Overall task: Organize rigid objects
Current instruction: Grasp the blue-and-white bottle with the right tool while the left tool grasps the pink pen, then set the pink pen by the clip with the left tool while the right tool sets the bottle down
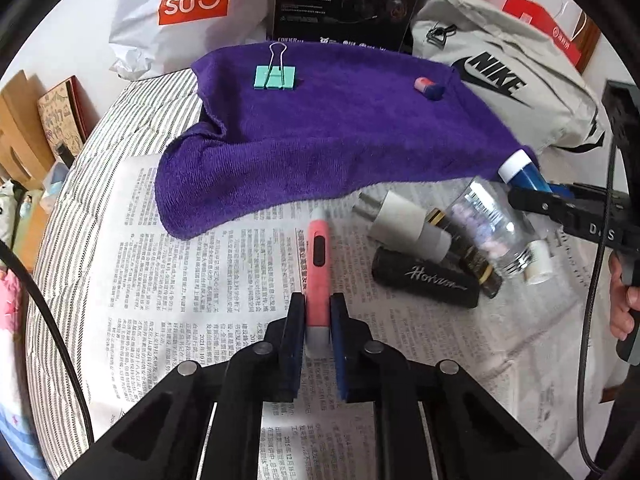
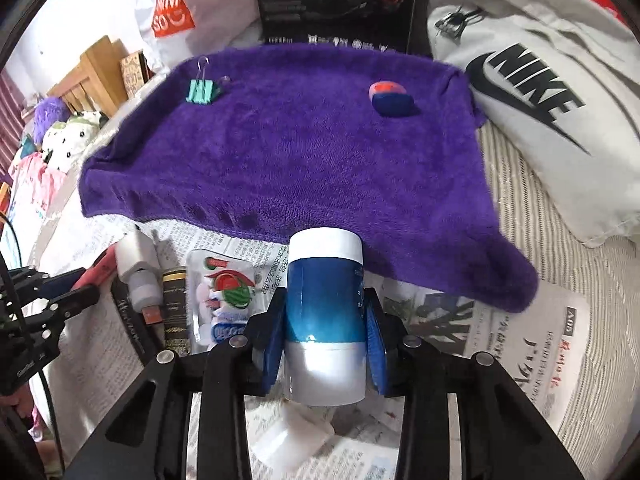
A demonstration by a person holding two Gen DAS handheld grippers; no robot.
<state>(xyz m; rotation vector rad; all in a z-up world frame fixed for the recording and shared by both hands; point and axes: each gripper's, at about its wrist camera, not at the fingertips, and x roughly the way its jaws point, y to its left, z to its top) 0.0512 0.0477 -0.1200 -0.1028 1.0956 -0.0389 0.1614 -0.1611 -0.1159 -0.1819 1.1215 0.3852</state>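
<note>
My left gripper [image 1: 318, 300] is shut on a pink utility knife [image 1: 319, 264] that points away over the newspaper [image 1: 168, 248]. My right gripper [image 2: 325, 300] is shut on a blue and white bottle [image 2: 325, 304], held near the front edge of the purple towel [image 2: 288, 148]; the bottle also shows in the left wrist view [image 1: 520, 172]. A green binder clip [image 1: 275, 76] and a pink and blue eraser [image 1: 430, 87] lie on the towel [image 1: 320, 128]. A white plug adapter [image 1: 404, 224], a black Horizon tube [image 1: 426, 278] and a clear plastic jar [image 1: 486, 228] lie together on the newspaper.
A white Miniso bag [image 1: 176, 12], a black product box [image 1: 348, 0] and a grey Nike bag [image 1: 504, 76] stand behind the towel. Wooden boxes [image 1: 24, 128] are at the left. The striped bed cover [image 2: 560, 240] shows around the newspaper.
</note>
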